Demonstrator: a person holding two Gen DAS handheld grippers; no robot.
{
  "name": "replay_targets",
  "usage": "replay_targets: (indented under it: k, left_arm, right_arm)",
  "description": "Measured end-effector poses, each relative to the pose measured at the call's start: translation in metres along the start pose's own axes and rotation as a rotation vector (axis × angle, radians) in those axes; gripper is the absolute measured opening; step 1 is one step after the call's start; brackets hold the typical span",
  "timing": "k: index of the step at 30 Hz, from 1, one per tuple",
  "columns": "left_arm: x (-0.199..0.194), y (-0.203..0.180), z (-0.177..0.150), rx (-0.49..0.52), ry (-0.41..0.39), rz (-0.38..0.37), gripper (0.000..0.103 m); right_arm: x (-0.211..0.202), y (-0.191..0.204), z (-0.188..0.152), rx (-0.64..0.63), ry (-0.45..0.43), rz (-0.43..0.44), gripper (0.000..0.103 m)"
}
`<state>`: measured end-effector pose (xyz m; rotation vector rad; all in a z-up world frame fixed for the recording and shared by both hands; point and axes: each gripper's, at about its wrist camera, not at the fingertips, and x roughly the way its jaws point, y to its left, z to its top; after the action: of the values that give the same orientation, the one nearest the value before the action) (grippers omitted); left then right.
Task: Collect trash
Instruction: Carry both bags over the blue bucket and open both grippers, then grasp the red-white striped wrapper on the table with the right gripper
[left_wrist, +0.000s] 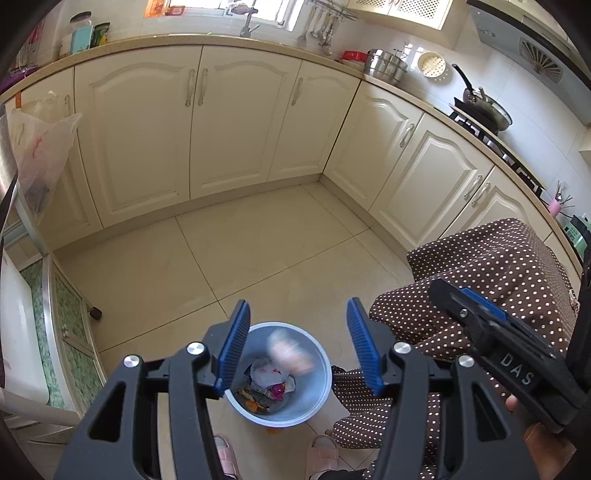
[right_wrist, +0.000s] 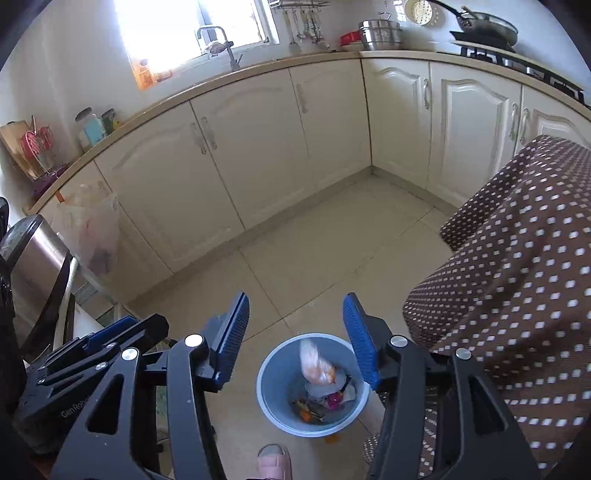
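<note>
A blue round bin (left_wrist: 319, 395) (right_wrist: 271, 387) stands on the tiled floor below both grippers and holds wrappers and scraps (left_wrist: 266, 393) (right_wrist: 317, 402). A blurred pinkish-orange piece of trash (left_wrist: 291, 352) (right_wrist: 316, 363) is in the air at the bin's mouth, touching no finger. My left gripper (left_wrist: 298, 302) hangs over the bin, open, with nothing between its blue pads. My right gripper (right_wrist: 295, 297) is also open and empty above the bin. Each gripper shows at the edge of the other's view: the right gripper (left_wrist: 465, 299) and the left gripper (right_wrist: 114, 328).
Cream cabinets (left_wrist: 236, 122) line the back and right walls. A plastic bag (left_wrist: 40, 147) hangs at the left. Brown polka-dot clothing (left_wrist: 498, 277) (right_wrist: 517, 277) crowds the right. Pink slippers (left_wrist: 321, 454) (right_wrist: 273, 461) stand near the bin, with an orange scrap (right_wrist: 332, 439) on the floor beside it.
</note>
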<state>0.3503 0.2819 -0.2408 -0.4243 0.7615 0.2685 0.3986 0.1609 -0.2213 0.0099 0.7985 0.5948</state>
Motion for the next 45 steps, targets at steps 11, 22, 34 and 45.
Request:
replay_targets:
  k: [11, 22, 34, 45]
  left_arm:
    - [-0.044, -0.081, 0.003, 0.102, -0.057, -0.103, 0.058]
    - [-0.067, -0.208, -0.006, 0.254, -0.057, -0.243, 0.066]
    - [-0.047, -0.295, -0.024, 0.349, 0.002, -0.280, 0.067]
    - [-0.046, -0.279, -0.027, 0.318, 0.030, -0.261, 0.067]
  right_arm:
    - [-0.119, -0.067, 0.028, 0.008, -0.171, -0.089, 0.058]
    - [-0.205, -0.236, 0.033, 0.073, -0.170, -0.351, 0.068]
    - [-0.161, -0.334, 0.027, -0.113, 0.059, -0.466, 0.063]
    - [-0.146, -0.342, 0.034, -0.085, 0.104, -0.415, 0.008]
